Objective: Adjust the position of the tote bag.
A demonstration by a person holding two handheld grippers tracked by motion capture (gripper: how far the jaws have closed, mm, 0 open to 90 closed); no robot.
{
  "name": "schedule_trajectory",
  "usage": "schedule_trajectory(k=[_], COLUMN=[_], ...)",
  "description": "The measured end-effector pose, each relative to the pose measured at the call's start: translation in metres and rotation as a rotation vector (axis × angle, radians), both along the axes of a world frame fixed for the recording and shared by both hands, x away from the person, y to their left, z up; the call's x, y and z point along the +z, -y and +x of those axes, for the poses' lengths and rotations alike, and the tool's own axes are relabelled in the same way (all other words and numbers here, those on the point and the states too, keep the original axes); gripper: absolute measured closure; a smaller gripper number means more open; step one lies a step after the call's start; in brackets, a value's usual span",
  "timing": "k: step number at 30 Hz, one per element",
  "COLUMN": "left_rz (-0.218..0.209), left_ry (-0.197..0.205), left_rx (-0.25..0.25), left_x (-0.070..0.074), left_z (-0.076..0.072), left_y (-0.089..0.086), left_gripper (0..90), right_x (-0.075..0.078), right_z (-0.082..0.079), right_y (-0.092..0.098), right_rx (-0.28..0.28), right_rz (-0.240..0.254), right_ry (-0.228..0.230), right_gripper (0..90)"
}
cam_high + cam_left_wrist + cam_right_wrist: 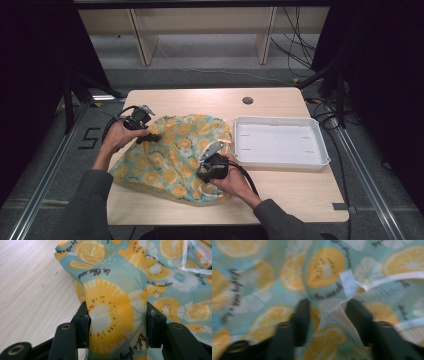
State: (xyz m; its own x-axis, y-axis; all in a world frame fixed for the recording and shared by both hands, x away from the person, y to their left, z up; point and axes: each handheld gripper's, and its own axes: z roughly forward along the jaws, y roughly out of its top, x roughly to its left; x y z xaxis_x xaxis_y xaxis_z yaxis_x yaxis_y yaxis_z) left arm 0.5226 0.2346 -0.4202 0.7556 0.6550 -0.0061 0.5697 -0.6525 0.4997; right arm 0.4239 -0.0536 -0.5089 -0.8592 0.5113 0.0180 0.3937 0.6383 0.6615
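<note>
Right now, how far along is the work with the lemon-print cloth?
Early. The lemon-print cloth lies crumpled on the table, not folded. The left gripper is clamped on a bunched fold; the right gripper has an edge between its jaws. The white tray is empty.

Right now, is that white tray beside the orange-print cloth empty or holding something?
Empty. The white tray shows a bare floor in the high view, and the cloth lies wholly outside it on the table.

A light wooden bench on grey floor, dark curtains either side, wooden shelving behind.
</note>
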Motion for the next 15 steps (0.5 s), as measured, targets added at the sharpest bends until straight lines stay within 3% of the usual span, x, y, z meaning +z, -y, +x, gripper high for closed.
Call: schedule_trajectory(k=[1,2,3,4,6,8,10,12,14,15], left_rz=[-0.003,-0.002,-0.002,0.008,0.008,0.011,0.022,0.05,0.042,0.036], left_ry=[0.005,0.007,0.006,0.019,0.026,0.024,0.03,0.047,0.056,0.057], left_rx=[0.006,0.006,0.007,-0.004,-0.02,-0.027,-0.055,-0.114,-0.125,-0.136], left_x=[0.0,0.0,0.0,0.001,0.0,0.001,0.001,0.004,0.005,0.005], left_z=[0.001,0.001,0.002,0.004,0.006,0.006,0.009,0.013,0.014,0.016], left_y=[0.0,0.0,0.0,0.002,0.003,0.006,0.008,0.012,0.013,0.015], left_gripper=[49.2,49.2,49.2,49.1,49.1,48.9,48.8,48.1,47.4,47.4], right_x=[0.003,0.001,0.001,-0.001,-0.001,0.001,0.001,0.002,0.002,0.002], right_z=[-0.005,-0.013,-0.013,-0.032,-0.04,-0.067,-0.071,-0.084,-0.084,-0.085], right_y=[-0.001,-0.002,-0.002,-0.008,-0.013,-0.039,-0.045,-0.071,-0.075,-0.081], right_rx=[0.017,0.053,0.053,0.109,0.135,0.23,0.244,0.271,0.285,0.292], right_rz=[-0.017,0.013,0.013,0.046,0.046,0.037,0.04,0.06,0.065,0.074], right_ry=[-0.025,-0.04,-0.04,-0.091,-0.098,-0.06,-0.053,-0.057,-0.044,-0.061], right_gripper=[75.7,86.7,86.7,90.0,90.0,90.0,90.0,90.0,90.0,90.0])
